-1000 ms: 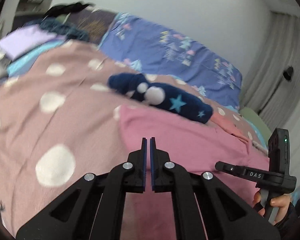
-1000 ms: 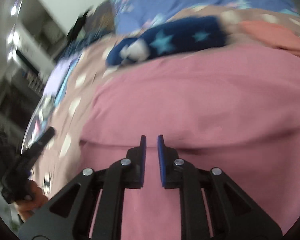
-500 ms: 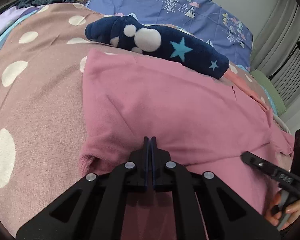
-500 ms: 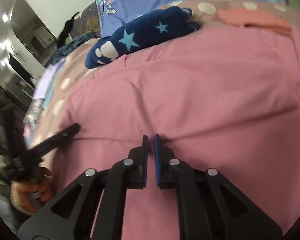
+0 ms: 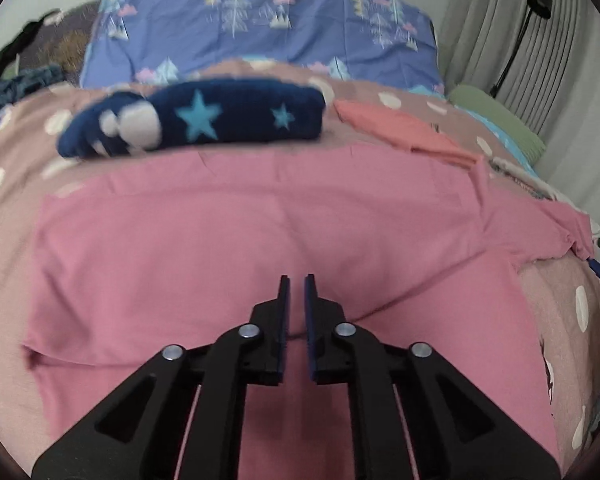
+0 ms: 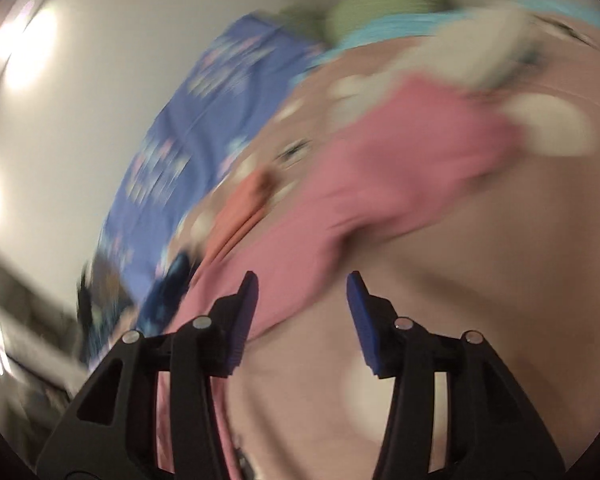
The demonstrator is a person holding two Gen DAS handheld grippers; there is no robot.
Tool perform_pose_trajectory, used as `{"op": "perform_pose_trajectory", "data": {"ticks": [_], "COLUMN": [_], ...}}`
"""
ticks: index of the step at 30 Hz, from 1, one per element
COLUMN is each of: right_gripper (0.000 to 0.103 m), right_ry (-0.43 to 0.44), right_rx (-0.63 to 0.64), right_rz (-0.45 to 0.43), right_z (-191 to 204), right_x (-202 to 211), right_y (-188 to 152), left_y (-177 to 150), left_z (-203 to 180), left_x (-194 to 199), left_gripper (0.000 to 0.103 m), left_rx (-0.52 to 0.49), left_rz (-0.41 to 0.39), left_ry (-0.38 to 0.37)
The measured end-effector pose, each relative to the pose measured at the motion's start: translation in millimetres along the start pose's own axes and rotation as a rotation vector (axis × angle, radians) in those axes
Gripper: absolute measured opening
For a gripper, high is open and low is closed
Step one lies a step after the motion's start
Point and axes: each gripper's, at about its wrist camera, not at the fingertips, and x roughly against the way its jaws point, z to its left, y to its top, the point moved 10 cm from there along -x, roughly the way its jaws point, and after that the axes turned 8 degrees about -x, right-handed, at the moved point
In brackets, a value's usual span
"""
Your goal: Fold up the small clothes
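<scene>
The pink garment [image 5: 260, 248] lies spread flat on the bed's dotted cover [image 5: 16, 152], folded along its near left edge, one sleeve reaching out to the right. The left hand-held gripper [image 5: 296, 280] hangs over its near middle; its jaws have just been opening and stand slightly apart, with nothing between them. The right hand-held gripper [image 6: 300, 280], in a heavily blurred view, has also just been opening and stands wide, empty, above the sleeve end. Beyond the garment lie a navy starred piece [image 5: 204, 120] and a folded coral piece [image 5: 400, 128], with a blue patterned pillow [image 5: 260, 24] behind.
</scene>
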Motion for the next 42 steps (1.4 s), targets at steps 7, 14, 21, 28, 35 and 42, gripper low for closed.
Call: {"op": "perform_pose_trajectory", "data": {"ticks": [7, 14, 21, 28, 35, 42], "right_gripper": [0.054, 0.004, 0.004, 0.005, 0.008, 0.020], "right_ry": [0.033, 0.076, 0.360, 0.435, 0.240, 0.357], "right_rx": [-0.258, -0.344, -0.035, 0.418, 0.430, 0.481], "right_rz": [-0.079, -0.103, -0.060, 0.415, 0.621, 0.564], "right_z": [-69, -63, 111, 241, 171, 190], "right_x": [-1, -23, -19, -120, -171, -162], "right_y": [50, 63, 5, -218, -300, -289], "left_y": [-11, -10, -9, -11, -9, 5], "left_z": [-7, -6, -4, 2, 5, -13], "left_x": [-12, -14, -17, -15, -12, 8], "left_gripper": [0.014, 0.014, 0.014, 0.014, 0.017, 0.041], "left_rx": [-0.050, -0.054, -0.014, 0.081, 0.155, 0.190], "left_rz": [0.021, 0.015, 0.009, -0.005, -0.026, -0.086], "left_ry": [0.067, 0.074, 0.029, -0.078, -0.160, -0.277]}}
